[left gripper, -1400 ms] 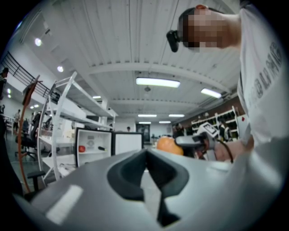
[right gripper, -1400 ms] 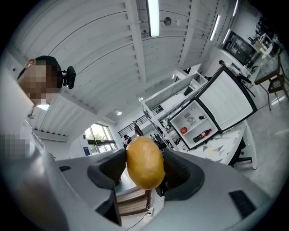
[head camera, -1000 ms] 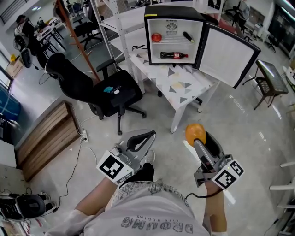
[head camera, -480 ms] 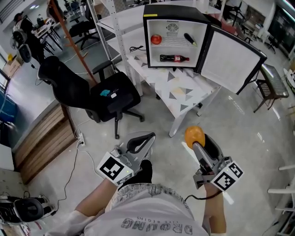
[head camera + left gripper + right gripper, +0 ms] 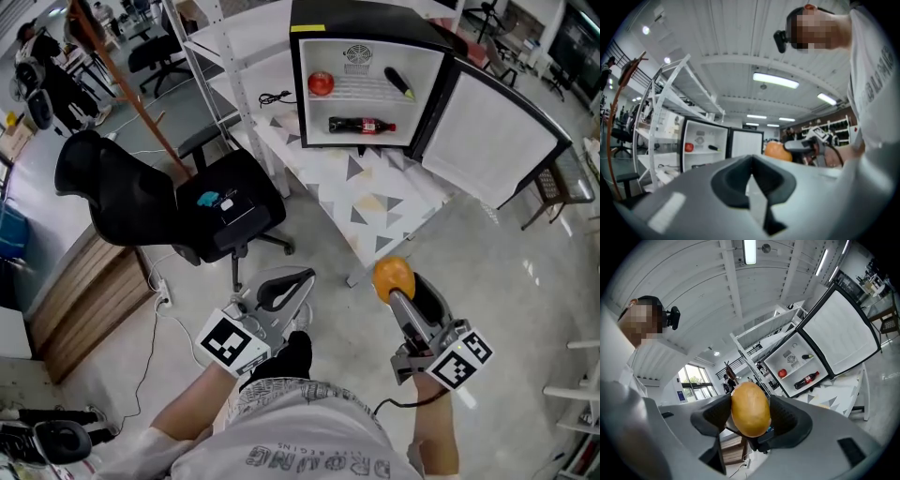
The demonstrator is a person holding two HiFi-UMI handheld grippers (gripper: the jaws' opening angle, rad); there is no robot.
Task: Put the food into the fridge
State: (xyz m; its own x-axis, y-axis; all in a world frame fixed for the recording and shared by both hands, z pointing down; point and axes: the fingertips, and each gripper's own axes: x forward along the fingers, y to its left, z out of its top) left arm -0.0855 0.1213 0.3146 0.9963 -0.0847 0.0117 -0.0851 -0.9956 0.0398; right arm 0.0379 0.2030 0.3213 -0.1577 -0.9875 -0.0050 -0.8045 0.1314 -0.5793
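1. The potato (image 5: 750,408) is smooth, egg-shaped and golden-yellow. It sits in your right gripper (image 5: 397,287), pinched between the two dark padded fingers (image 5: 787,416), which are spread just as wide as the potato, out over the glossy pale floor (image 5: 525,281).
2. Your left gripper (image 5: 286,286) has its fingers pressed together with nothing between them.
3. Ahead, the fridge (image 5: 366,21) is a black box with a white inside, and its flat door (image 5: 497,141) is swung open to the right.
4. On its wire shelf lie a round red fruit (image 5: 321,82) and a dark slim thing (image 5: 398,82). A cola bottle (image 5: 361,125) lies on its side below.
5. The fridge stands on a white worktop (image 5: 375,202) patterned with grey and beige triangles.
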